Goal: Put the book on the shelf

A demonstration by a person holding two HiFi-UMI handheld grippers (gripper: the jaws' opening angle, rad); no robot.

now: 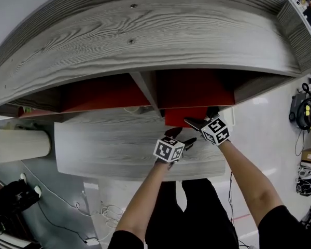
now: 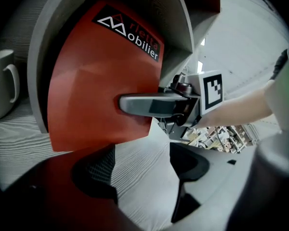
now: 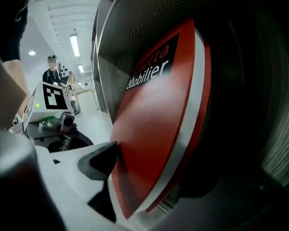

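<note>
Two grippers work at the shelf (image 1: pixel 145 40). Left gripper (image 1: pixel 181 137): jaws apart, empty, over the lower board (image 1: pixel 114 141). Book (image 1: pixel 182 116): on edge, tilted, in the right compartment (image 1: pixel 197 87), near the divider (image 1: pixel 147 87), front protruding. Right gripper (image 1: pixel 202 119): jaws spread wide around the book, not clamping. Hazard: withdrawal may drag the cover, tipping the unsupported book outward.

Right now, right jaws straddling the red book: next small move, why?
Probably draw the right gripper straight back off the book. It stands upright in the shelf beside the divider, jaws spread either side; the left gripper is open and empty.
</note>
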